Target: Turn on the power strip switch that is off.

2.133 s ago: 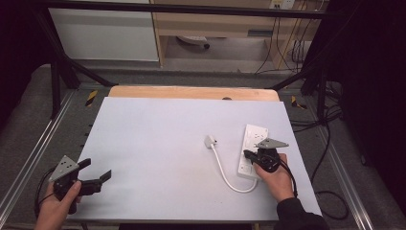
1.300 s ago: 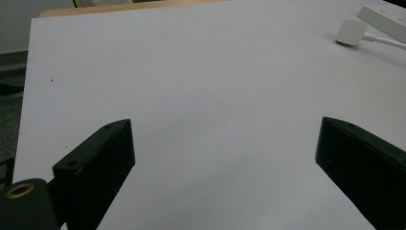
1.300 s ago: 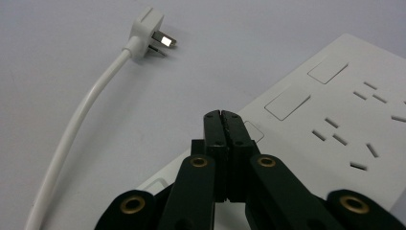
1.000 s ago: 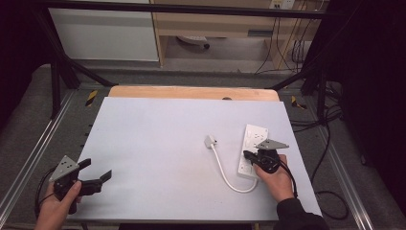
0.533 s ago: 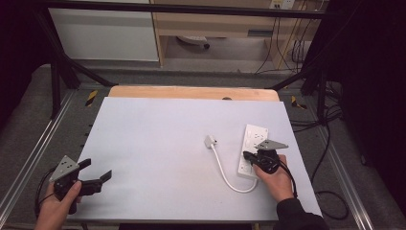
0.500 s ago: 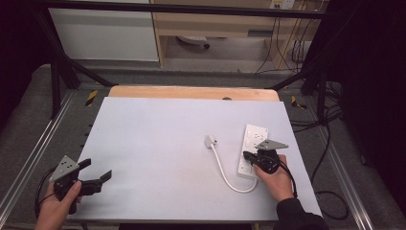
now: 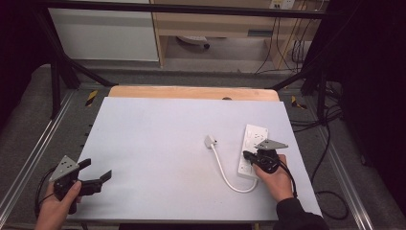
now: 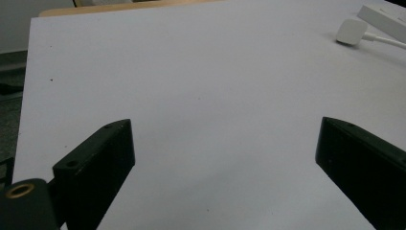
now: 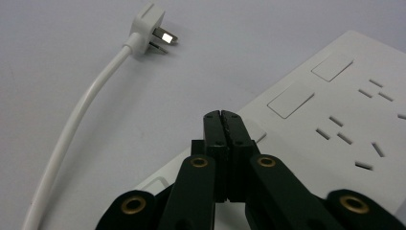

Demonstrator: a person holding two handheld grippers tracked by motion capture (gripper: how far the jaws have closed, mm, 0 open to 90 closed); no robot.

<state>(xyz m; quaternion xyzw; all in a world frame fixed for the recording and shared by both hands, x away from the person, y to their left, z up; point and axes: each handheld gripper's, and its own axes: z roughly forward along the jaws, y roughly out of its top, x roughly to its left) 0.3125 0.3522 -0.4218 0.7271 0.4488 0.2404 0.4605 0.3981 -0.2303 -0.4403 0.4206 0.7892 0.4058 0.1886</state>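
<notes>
Under the right hand-held gripper (image 9: 224,115), jaws closed on nothing, lay the power strip (image 9: 335,129). Its plug (image 9: 146,24) lay beyond, likely needing gripping next. Left hand-held gripper (image 7: 98,179) gaped empty.

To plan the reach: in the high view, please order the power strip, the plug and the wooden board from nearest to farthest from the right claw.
1. power strip, under the right claw.
2. plug, to its left.
3. wooden board, at the far edge.

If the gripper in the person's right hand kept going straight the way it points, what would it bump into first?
Probably the white power strip: the right gripper, jaws shut, has its tips right over the strip's near edge. Whether they already touch is unclear.
</notes>
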